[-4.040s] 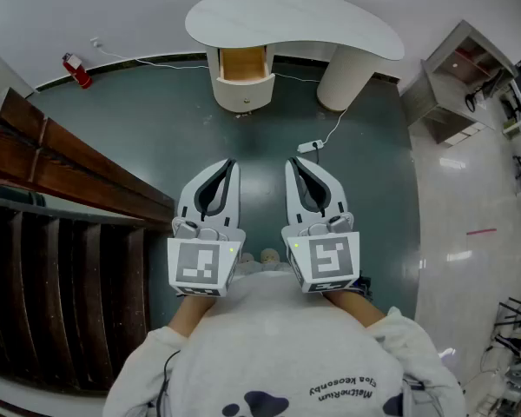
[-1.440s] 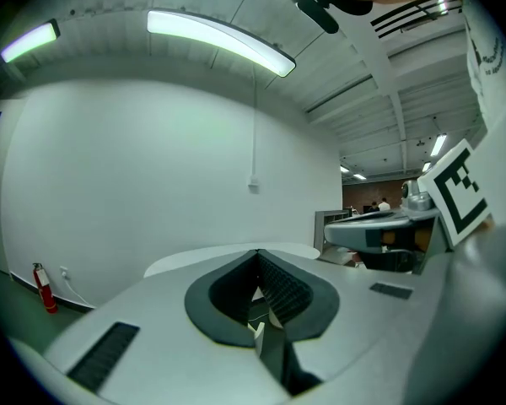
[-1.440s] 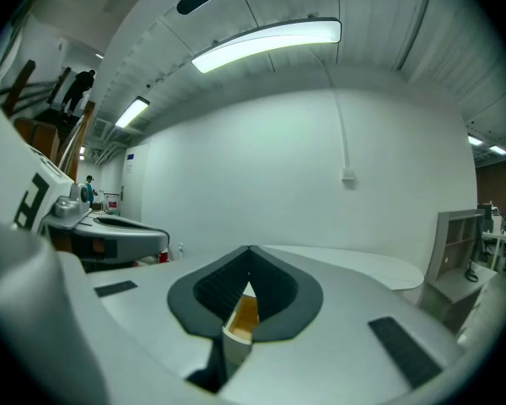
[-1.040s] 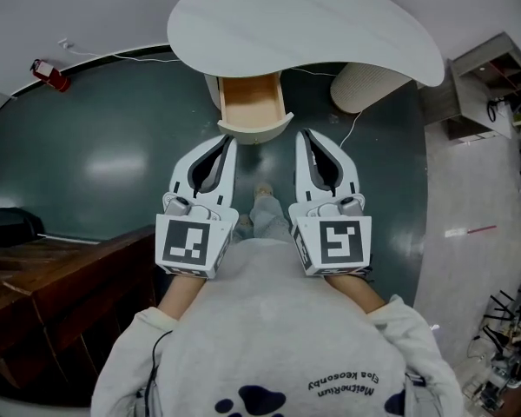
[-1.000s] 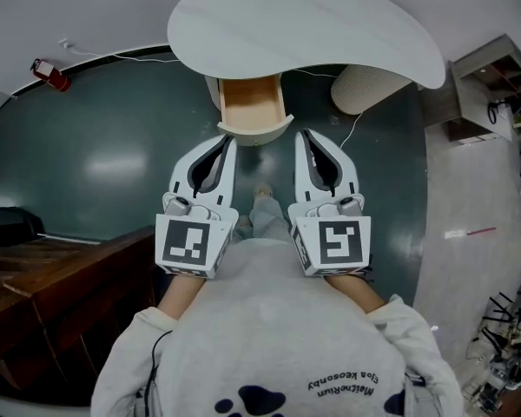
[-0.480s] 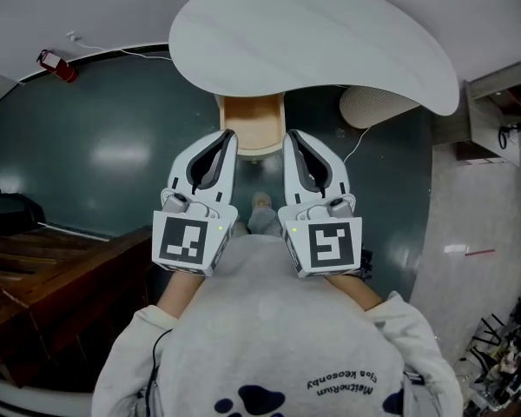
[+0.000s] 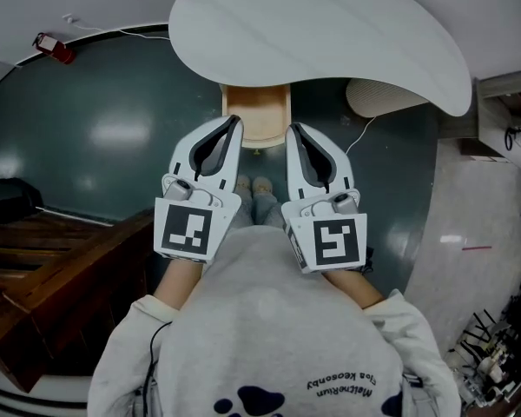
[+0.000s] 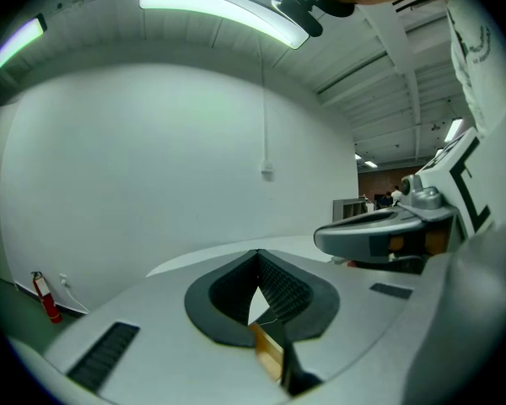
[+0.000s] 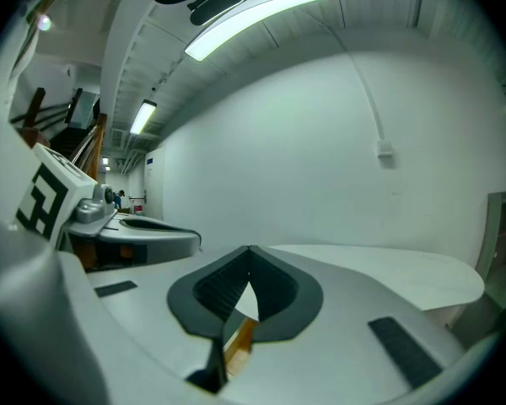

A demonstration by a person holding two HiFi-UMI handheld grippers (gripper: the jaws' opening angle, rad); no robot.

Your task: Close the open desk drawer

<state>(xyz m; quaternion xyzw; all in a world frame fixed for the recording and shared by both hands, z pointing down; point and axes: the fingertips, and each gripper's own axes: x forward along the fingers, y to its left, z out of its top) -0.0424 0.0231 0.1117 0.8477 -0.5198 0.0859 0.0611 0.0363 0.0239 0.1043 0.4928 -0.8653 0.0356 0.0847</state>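
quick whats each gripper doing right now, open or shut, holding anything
Left gripper: shut, jaws together, holding nothing.
Right gripper: shut, jaws together, holding nothing.

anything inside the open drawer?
The exposed front of the drawer shows only bare wood. Its back lies under the white desk top, so anything there is hidden.

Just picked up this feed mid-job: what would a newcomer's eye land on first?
The white left gripper and right gripper sit side by side at centre, both shut and empty, pointing at the open wooden drawer. Above it spreads the curved white desk top; a red fire extinguisher sits far left by the wall.
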